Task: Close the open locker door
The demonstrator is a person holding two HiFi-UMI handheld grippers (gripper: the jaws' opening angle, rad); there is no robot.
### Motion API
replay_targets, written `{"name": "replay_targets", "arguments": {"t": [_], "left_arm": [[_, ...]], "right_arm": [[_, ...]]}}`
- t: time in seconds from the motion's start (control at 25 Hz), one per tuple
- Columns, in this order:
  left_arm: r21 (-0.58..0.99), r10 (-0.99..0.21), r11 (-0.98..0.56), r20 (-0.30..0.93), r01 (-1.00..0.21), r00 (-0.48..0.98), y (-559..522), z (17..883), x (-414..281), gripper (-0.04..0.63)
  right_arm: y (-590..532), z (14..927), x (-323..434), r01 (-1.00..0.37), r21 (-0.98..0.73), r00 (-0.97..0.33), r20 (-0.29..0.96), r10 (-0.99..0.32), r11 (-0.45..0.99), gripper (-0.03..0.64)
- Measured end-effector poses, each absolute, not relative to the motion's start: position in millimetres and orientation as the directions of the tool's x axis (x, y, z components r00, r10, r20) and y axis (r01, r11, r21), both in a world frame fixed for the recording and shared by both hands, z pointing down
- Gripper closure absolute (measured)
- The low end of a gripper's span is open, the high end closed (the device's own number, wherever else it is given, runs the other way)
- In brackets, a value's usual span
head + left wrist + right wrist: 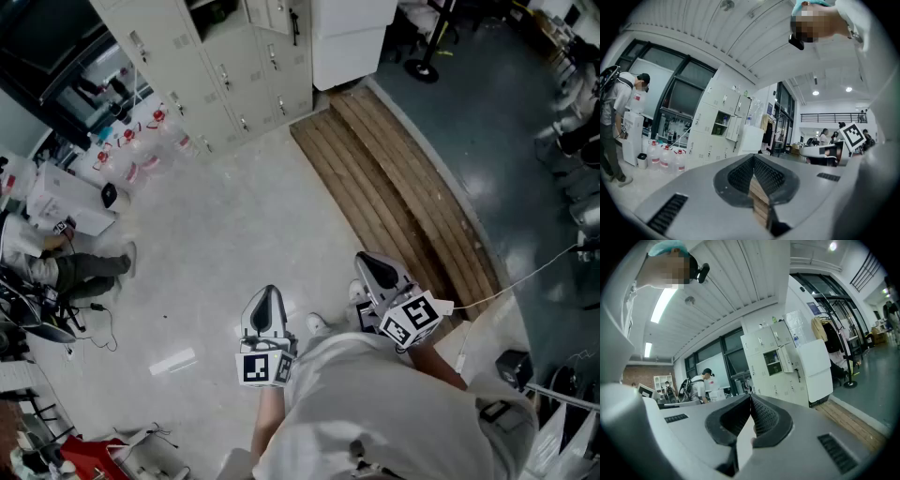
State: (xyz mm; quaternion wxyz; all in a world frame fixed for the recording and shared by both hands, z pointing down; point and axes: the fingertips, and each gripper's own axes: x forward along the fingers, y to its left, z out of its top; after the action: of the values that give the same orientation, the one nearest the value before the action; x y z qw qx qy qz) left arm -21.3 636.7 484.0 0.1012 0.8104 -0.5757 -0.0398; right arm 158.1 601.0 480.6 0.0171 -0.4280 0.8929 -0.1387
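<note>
Fingers: the left gripper (753, 158) had its two jaws pressed together with nothing between them. The right gripper (750, 397) was likewise fully closed and empty.
Hold: both grippers were held level near the person's body and pointed toward the lockers.
Task's thing: the open locker door (786, 358) stood swung out from an upper compartment (772, 362) of the pale locker bank (220, 61), well apart from both grippers.
Neighbours: a white cabinet (352, 42) stood just beside the lockers. Water bottles (141, 141) sat on the floor at the bank's other end.
Stage: judged as the approach. Neither gripper touched the door, and it was not yet shut.
Risk, walking: the wooden plank strip (394, 187) and the white cable (534, 277) lay near the person's feet and could have caught a step.
Risk, pushing: closed jaws offered only a narrow tip, which could have slid off the door's face or edge.
Risk, force: too hard a shove could probably have bounced the door back open, and too soft a one could have left it unlatched.
</note>
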Motion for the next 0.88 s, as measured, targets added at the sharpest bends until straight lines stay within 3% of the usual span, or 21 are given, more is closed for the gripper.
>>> {"name": "replay_targets", "arguments": {"t": [0.36, 0.88], "left_arm": [[0.208, -0.944, -0.321, 0.016, -0.924, 0.331, 665, 484, -6, 0.588], [0.211, -0.936, -0.335, 0.035, -0.919, 0.349, 655, 472, 92, 0.588]], "right_arm": [[633, 463, 142, -0.706, -0.200, -0.702, 0.067, -0.709, 0.679, 0.589], [623, 478, 216, -0.686, -0.201, -0.724, 0.093, -0.683, 0.700, 0.589]]}}
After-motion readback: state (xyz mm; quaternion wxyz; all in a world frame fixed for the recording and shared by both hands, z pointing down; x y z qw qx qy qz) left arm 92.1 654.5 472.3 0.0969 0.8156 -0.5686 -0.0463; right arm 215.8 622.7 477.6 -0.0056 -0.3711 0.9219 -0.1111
